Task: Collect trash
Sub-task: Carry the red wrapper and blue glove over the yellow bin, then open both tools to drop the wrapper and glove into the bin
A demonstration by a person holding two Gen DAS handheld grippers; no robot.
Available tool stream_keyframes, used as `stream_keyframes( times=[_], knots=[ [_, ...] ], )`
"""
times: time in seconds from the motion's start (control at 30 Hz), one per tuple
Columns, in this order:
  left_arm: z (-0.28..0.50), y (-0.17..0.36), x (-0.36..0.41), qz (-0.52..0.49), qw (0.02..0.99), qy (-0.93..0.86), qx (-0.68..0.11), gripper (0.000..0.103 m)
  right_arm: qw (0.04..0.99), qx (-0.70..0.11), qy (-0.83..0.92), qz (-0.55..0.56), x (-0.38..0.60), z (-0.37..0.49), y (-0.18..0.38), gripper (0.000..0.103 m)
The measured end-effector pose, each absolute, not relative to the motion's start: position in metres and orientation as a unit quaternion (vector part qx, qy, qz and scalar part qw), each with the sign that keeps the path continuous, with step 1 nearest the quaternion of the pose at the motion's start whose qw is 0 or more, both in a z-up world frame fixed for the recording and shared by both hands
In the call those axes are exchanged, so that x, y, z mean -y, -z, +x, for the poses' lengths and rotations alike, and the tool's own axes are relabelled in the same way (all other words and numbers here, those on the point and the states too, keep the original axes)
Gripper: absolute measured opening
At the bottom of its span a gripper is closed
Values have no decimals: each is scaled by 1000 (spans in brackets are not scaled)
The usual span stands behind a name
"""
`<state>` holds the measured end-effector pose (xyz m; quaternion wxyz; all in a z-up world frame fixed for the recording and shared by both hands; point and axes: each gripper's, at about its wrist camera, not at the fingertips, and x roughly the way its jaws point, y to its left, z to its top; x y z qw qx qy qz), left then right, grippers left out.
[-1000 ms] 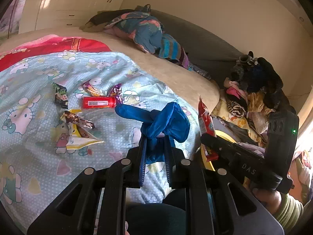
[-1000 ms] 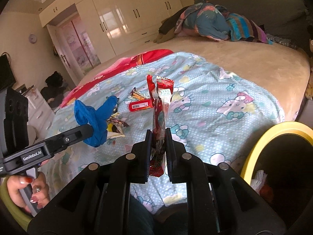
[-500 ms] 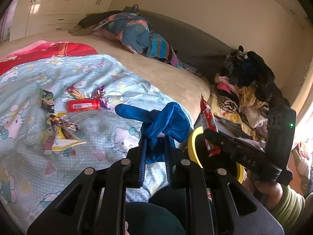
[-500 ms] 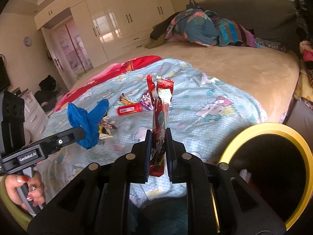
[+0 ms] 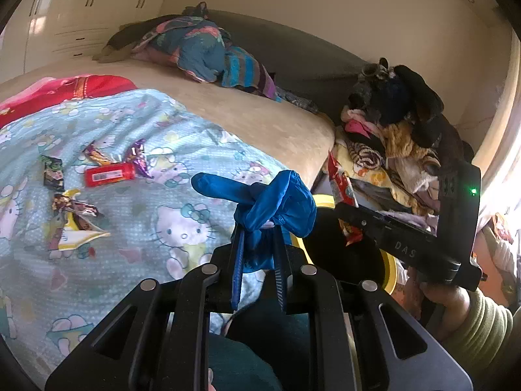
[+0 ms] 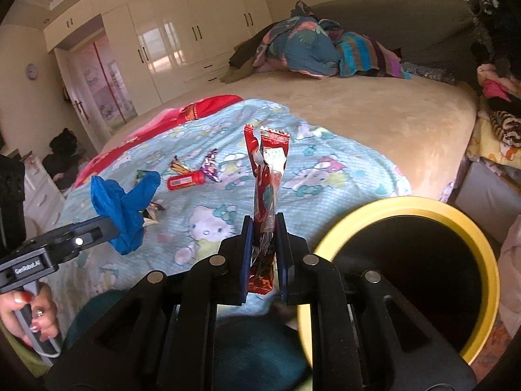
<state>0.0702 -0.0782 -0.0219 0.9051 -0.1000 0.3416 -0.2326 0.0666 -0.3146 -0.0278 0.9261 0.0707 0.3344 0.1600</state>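
Observation:
My left gripper (image 5: 259, 231) is shut on a crumpled blue glove (image 5: 273, 202), held above the bed's edge; it also shows in the right wrist view (image 6: 122, 205). My right gripper (image 6: 263, 228) is shut on a red snack wrapper (image 6: 268, 176), held upright; the wrapper also shows in the left wrist view (image 5: 340, 185). A yellow-rimmed black bin (image 6: 488, 260) stands just right of my right gripper, beside the bed. Several wrappers and a red tube (image 5: 109, 174) lie on the blue cartoon blanket (image 5: 182, 202).
A pile of clothes (image 5: 397, 143) sits right of the bed above the bin. Bedding is heaped (image 6: 312, 49) at the far end of the beige bed. White wardrobes (image 6: 182, 32) line the back wall.
Both grippers have moved right, off the bed and toward the bin, each keeping its item. The bin's rim now fills more of the right wrist view.

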Motion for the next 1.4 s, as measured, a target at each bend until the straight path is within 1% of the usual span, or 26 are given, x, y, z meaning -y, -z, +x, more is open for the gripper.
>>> stream_keyframes(
  times=[0.67, 1.4],
  knots=[
    [59, 31, 135, -47, 892, 273, -356, 16, 930, -346, -89, 83, 379, 49, 50, 9],
    [62, 55, 211, 32, 865, 328, -378, 16, 924, -364, -34, 113, 427, 55, 69, 10]
  ],
)
